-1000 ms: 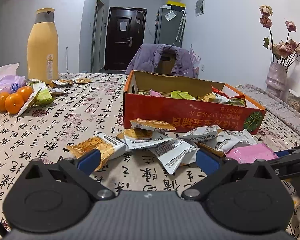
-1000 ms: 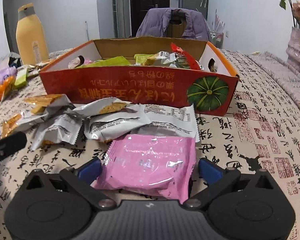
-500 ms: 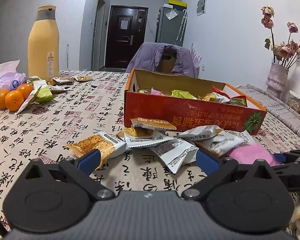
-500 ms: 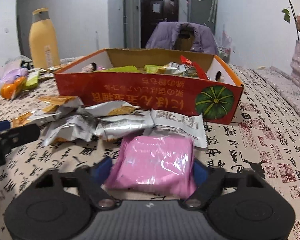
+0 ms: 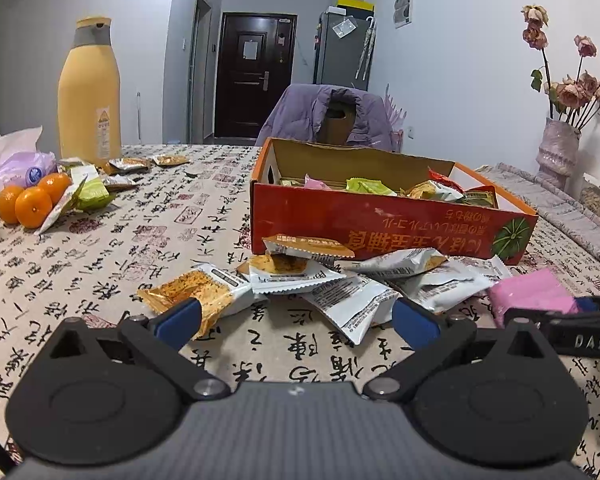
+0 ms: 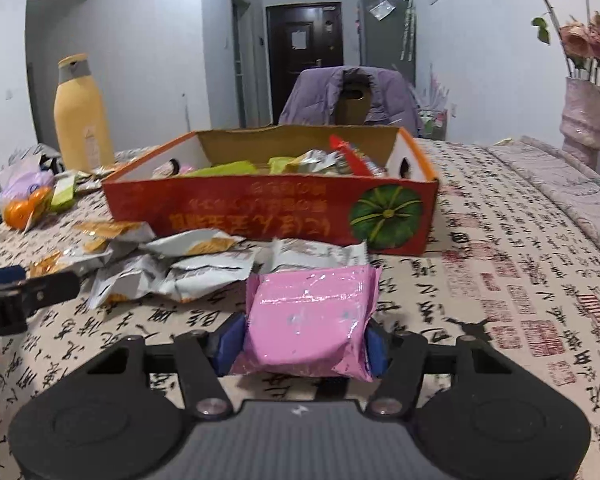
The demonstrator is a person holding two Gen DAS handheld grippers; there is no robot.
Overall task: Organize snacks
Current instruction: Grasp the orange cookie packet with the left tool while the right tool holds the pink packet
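Note:
A pink snack packet [image 6: 312,312] sits between the blue pads of my right gripper [image 6: 302,342], whose jaws are closing; the pads press on both of its sides and it hangs just above the tablecloth. In the left wrist view the same pink packet [image 5: 532,294] shows at the right. Behind it stands a red cardboard box [image 6: 260,216] holding several snacks. A heap of silver and orange packets [image 5: 300,276] lies in front of the red box [image 5: 380,224]. My left gripper [image 5: 296,320] stays open just short of that heap, with nothing between its fingers.
A tall yellow bottle [image 5: 89,92], oranges [image 5: 28,204], a tissue pack [image 5: 16,160] and a few loose packets [image 5: 128,166] are at the far left. A vase of dried roses [image 5: 558,148] stands at the right. A chair with a purple jacket [image 5: 328,116] is behind the table.
My right gripper's jaws came in from wide open onto the pink packet and raised it a little, and the right wrist view tipped up. The left gripper kept still.

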